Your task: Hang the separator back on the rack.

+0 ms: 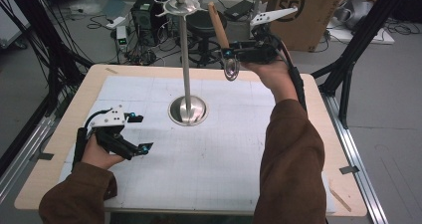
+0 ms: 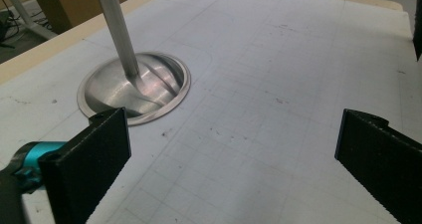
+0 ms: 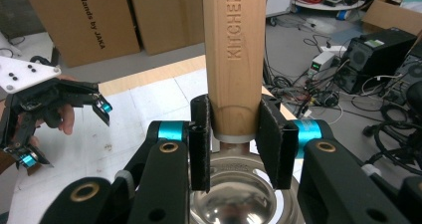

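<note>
Presently, a wooden-handled ladle with a shiny steel bowl [image 1: 225,37] is held in the right hand-held gripper [image 1: 230,54], well above the far side of the tabletop [image 1: 89,84]. The ladle is clamped between the two black jaws at the lower end of its pale wooden handle, just above the metal collar; in the right gripper view the handle [image 3: 234,55] is seen rising straight up between the jaws, with the word KITCHEN stamped into the wood, and the polished bowl [image 3: 239,199] lies below them. In the high view the handle is tilted up and away, the bowl hanging beneath the gripper.

A tall polished steel stand with a round domed base [image 1: 187,109] is placed near the middle of the white gridded mat [image 1: 209,159], its thin pole rising to a hooked crown topped by a ball [image 1: 181,0]. The ladle is held just to the right of that crown, near it but apart from it.

The left hand-held gripper [image 1: 141,133] is held low over the mat, left of the stand's base, with its jaws spread wide and nothing between them. In the left gripper view the base [image 2: 134,87] is seen ahead between the parted jaws.
</note>
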Demonstrator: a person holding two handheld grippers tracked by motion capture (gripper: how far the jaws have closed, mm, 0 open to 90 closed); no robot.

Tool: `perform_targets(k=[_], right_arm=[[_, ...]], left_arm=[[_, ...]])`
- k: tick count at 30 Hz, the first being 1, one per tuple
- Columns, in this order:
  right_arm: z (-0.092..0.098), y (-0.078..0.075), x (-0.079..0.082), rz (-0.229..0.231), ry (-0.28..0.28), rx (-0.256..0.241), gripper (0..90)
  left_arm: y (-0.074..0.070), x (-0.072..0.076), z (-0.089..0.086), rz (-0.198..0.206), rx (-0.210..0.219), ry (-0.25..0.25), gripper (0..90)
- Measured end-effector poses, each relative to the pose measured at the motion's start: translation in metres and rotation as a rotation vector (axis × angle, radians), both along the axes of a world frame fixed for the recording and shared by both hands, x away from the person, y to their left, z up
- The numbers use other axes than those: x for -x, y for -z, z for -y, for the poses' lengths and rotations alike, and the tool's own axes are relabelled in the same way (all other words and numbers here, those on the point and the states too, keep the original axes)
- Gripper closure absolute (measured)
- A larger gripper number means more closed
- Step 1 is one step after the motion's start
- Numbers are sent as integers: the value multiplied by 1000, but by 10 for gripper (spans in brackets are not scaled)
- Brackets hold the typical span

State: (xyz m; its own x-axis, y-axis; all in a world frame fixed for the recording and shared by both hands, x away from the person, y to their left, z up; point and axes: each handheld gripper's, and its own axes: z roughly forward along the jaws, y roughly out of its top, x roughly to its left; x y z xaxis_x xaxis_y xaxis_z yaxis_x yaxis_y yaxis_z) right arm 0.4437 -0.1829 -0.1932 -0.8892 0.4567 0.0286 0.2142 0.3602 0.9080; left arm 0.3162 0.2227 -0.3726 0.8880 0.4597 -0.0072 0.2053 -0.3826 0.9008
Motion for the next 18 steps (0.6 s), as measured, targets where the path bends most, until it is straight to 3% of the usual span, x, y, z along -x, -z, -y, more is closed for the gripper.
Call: perform_targets(k=[6,18], right_arm=[[-1,0,-2,-14,7,13,690],[-21,-8,-2,12,-34,37,690]], left_arm=[[0,0,0,1,-3,-3,16],[-1,0,-1,3,8,-4,16]])
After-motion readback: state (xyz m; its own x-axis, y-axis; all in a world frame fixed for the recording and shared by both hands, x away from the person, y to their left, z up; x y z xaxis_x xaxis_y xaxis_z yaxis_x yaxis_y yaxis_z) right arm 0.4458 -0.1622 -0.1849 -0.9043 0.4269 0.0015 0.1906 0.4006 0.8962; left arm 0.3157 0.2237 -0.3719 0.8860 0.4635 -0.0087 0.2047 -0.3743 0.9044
